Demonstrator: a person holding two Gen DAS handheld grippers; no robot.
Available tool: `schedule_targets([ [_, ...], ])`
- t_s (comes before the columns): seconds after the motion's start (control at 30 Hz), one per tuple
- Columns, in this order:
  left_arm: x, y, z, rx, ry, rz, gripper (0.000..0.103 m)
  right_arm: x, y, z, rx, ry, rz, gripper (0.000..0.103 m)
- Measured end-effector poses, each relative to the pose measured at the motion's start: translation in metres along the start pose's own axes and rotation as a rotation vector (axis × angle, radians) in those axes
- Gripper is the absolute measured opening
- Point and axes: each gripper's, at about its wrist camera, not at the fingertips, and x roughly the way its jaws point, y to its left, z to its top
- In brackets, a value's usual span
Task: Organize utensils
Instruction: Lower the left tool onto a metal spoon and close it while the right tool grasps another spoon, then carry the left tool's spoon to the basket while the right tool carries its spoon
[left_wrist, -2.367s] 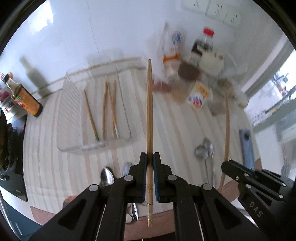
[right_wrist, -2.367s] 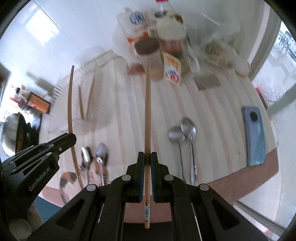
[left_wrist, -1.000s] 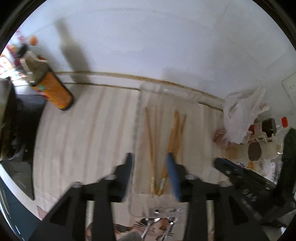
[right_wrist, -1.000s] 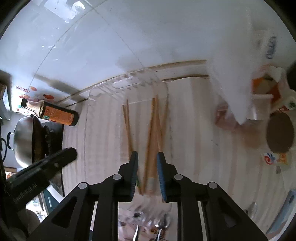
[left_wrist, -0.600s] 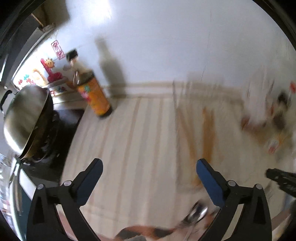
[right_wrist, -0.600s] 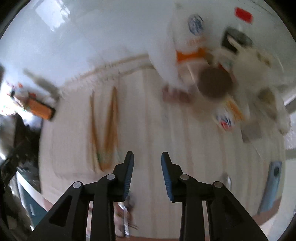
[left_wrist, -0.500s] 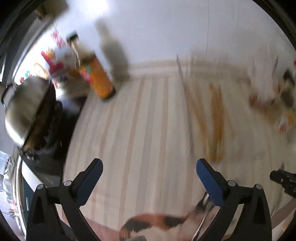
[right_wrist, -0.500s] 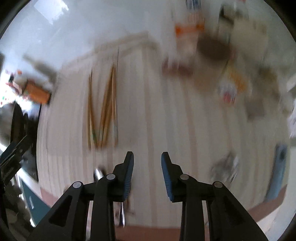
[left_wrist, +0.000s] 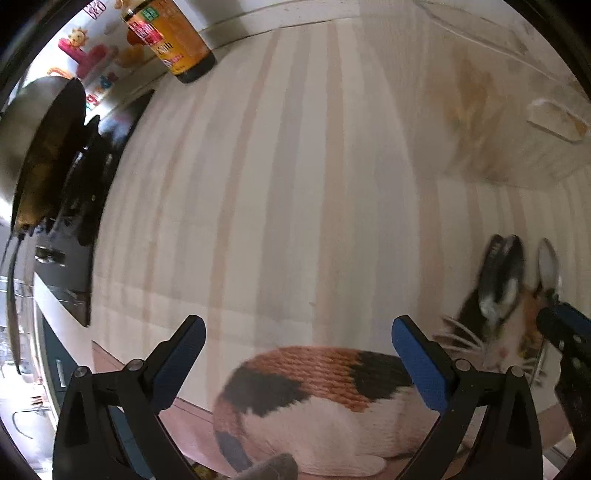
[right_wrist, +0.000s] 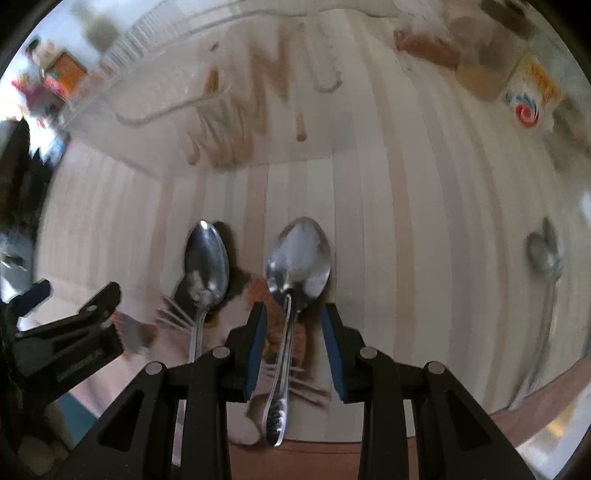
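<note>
In the right wrist view, two metal spoons lie side by side at the counter's front edge: one (right_wrist: 297, 273) with its handle between my open right gripper's (right_wrist: 293, 347) jaws, the other (right_wrist: 205, 266) just left. A clear tray (right_wrist: 325, 83) holding several wooden chopsticks (right_wrist: 258, 107) sits beyond them. A further spoon (right_wrist: 545, 258) lies far right. My left gripper (left_wrist: 295, 362) is wide open and empty over the bare counter; the spoons (left_wrist: 546, 262) and the tray (left_wrist: 546, 118) show blurred at its right.
A calico cat (left_wrist: 325, 398) stands right below the counter's front edge, its head (right_wrist: 255, 291) under the spoons. A sauce bottle (left_wrist: 173, 40) and a wok on the stove (left_wrist: 37, 140) stand at the left. Jars and packets (right_wrist: 517, 85) crowd the back right.
Both grippers let go of their chopsticks into the tray, opened, and swung back down to the counter's front. The right gripper now straddles a spoon handle.
</note>
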Motion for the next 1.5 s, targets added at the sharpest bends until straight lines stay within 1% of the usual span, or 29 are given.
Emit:
schedule_targets([
  [0.03, -0.004, -0.003, -0.002, 0.006, -0.003, -0.019, 0.103, 0.001, -0.002, -0.001, 0.001, -0.001, -0.025, 0.008],
  [0.1, -0.011, -0.012, -0.006, 0.025, -0.013, -0.066, 0.103, 0.002, -0.007, -0.005, 0.017, 0.001, -0.036, 0.006],
  [0.13, -0.015, -0.019, -0.007, 0.046, -0.013, -0.098, 0.103, 0.002, -0.017, -0.007, 0.033, 0.01, -0.048, 0.006],
  [0.2, -0.016, -0.034, -0.009, 0.077, -0.004, -0.13, 0.101, 0.001, -0.033, -0.009, 0.052, 0.018, -0.07, 0.006],
  [0.27, -0.015, -0.048, -0.01, 0.114, 0.012, -0.161, 0.099, 0.0, -0.057, -0.013, 0.091, 0.027, -0.073, 0.006],
  [0.3, -0.013, -0.054, -0.011, 0.132, 0.022, -0.17, 0.096, -0.001, -0.068, -0.016, 0.111, 0.034, -0.077, 0.006],
  [0.37, -0.008, -0.07, -0.013, 0.179, 0.051, -0.186, 0.072, -0.002, -0.084, -0.02, 0.135, 0.039, -0.083, 0.006],
  [0.4, -0.011, -0.072, -0.013, 0.173, 0.03, -0.196, 0.065, -0.002, -0.091, -0.023, 0.147, 0.042, -0.084, 0.006],
  [0.43, -0.013, -0.074, -0.012, 0.175, 0.028, -0.215, 0.051, -0.002, -0.095, -0.025, 0.156, 0.044, -0.085, 0.006],
  [0.47, -0.014, -0.076, -0.011, 0.178, 0.036, -0.244, 0.032, -0.002, -0.098, -0.026, 0.16, 0.044, -0.084, 0.006],
  [0.5, -0.014, -0.078, -0.011, 0.179, 0.042, -0.26, 0.025, -0.002, -0.1, -0.028, 0.165, 0.042, -0.084, 0.006],
  [0.53, -0.016, -0.081, -0.01, 0.187, 0.038, -0.249, 0.011, -0.003, -0.106, -0.032, 0.166, 0.039, -0.086, 0.006],
  [0.57, -0.016, -0.085, -0.01, 0.202, 0.039, -0.249, 0.005, -0.003, -0.107, -0.033, 0.166, 0.037, -0.09, 0.006],
  [0.7, -0.02, -0.098, -0.015, 0.216, 0.036, -0.208, 0.004, -0.003, -0.095, -0.034, 0.152, 0.04, -0.101, 0.006],
  [0.77, -0.02, -0.099, -0.015, 0.189, 0.04, -0.198, 0.004, -0.002, -0.087, -0.027, 0.15, 0.044, -0.09, 0.007],
  [0.83, -0.019, -0.096, -0.015, 0.16, 0.05, -0.181, 0.004, -0.004, -0.093, -0.032, 0.15, 0.051, -0.053, 0.006],
  [0.97, -0.014, -0.075, -0.018, 0.08, 0.087, -0.185, 0.004, -0.001, -0.078, -0.035, 0.093, 0.088, 0.018, 0.006],
  [1.03, -0.012, -0.07, -0.019, 0.063, 0.093, -0.19, 0.004, 0.0, -0.069, -0.041, 0.063, 0.097, 0.03, 0.006],
  [1.13, -0.011, -0.068, -0.019, 0.048, 0.097, -0.198, 0.004, 0.0, -0.064, -0.043, 0.029, 0.097, 0.017, 0.006],
  [1.23, -0.011, -0.06, -0.013, 0.037, 0.101, -0.2, 0.005, 0.003, -0.062, -0.041, 0.022, 0.12, 0.03, 0.006],
  [1.33, -0.01, -0.061, -0.014, 0.035, 0.106, -0.197, 0.005, 0.006, -0.064, -0.037, 0.015, 0.135, 0.045, 0.006],
  [1.37, -0.013, -0.056, -0.013, 0.036, 0.107, -0.196, 0.005, 0.007, -0.065, -0.036, 0.013, 0.139, 0.046, 0.006],
  [1.43, -0.01, -0.058, -0.011, 0.039, 0.107, -0.194, 0.005, 0.008, -0.065, -0.036, 0.006, 0.141, 0.042, 0.006],
  [1.47, -0.01, -0.057, -0.011, 0.041, 0.107, -0.193, 0.005, 0.007, -0.067, -0.026, 0.005, 0.141, 0.039, 0.006],
  [1.5, -0.009, -0.059, -0.011, 0.045, 0.106, -0.192, 0.005, 0.007, -0.065, -0.026, 0.0, 0.14, 0.033, 0.006],
])
